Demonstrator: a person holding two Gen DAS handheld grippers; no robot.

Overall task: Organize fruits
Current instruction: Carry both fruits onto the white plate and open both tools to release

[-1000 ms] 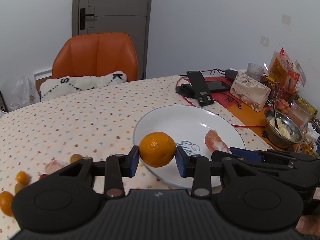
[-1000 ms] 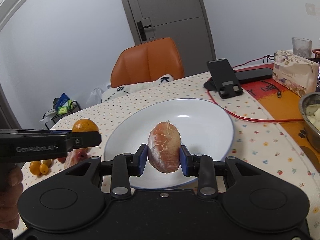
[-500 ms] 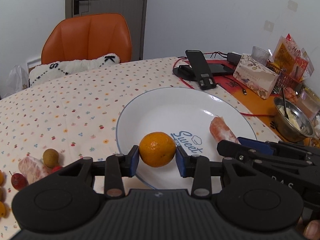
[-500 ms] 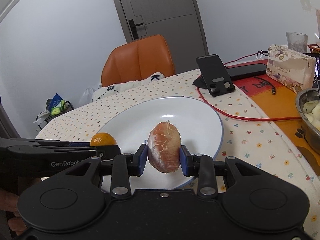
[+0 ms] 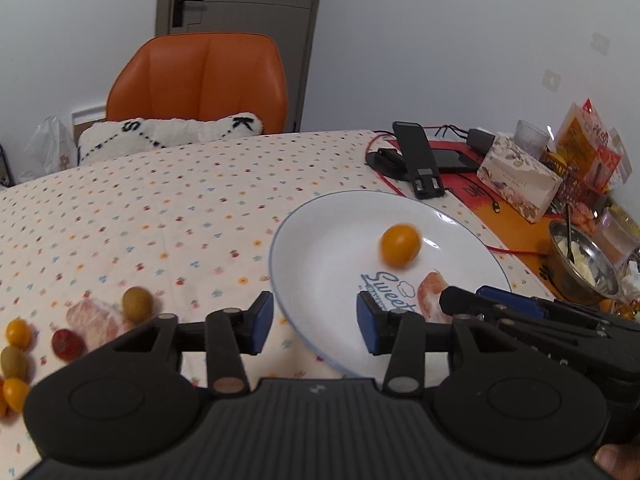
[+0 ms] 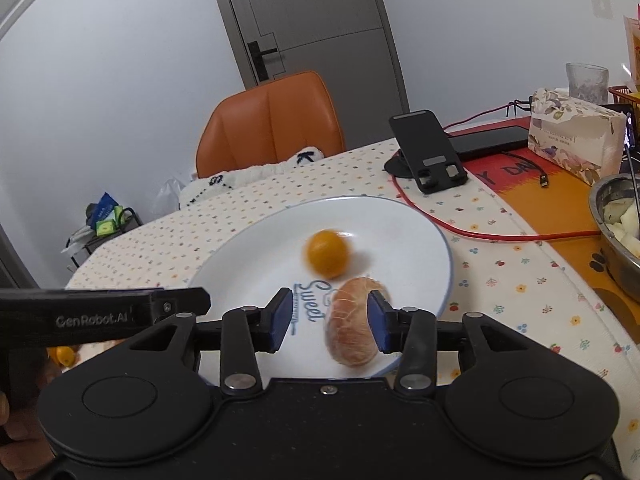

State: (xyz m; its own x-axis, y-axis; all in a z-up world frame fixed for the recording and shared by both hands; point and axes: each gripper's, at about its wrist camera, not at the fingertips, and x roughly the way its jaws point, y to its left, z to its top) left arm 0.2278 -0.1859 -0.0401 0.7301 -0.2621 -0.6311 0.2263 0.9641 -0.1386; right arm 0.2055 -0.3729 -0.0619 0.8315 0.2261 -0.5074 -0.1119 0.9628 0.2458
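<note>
Left gripper (image 5: 315, 323): jaws spread wide, nothing between the blue pads, sitting low over the near rim of the plate.
Right gripper (image 6: 329, 321): also wide apart. The peeled citrus lies between the pads, up against the right one, with a clear gap to the left one, so it's not clamped.
Orange (image 6: 327, 253): small and round, on the white plate (image 6: 408, 216) near the middle, just past the "Sweet" lettering. It looks smeared/blurry in both views.
Peeled citrus (image 6: 353, 321): pinkish, pith still on it, on the near part of the plate just beside the lettering. From the left wrist view it's partly hidden behind the other gripper's fingers.
Loose fruit (image 5: 137, 303): a small bunch on the dotted tablecloth (image 5: 160, 208) left of the plate. There's a greenish one, a red one, a few yellow-orange ones and another peeled piece, all well apart from the plate.
Background stuff: orange chair (image 5: 200, 80) pushed up to the far side of the table, black phone stand (image 6: 430, 156) and a red cable beyond the plate, metal bowl (image 5: 582, 264) off to the right.
</note>
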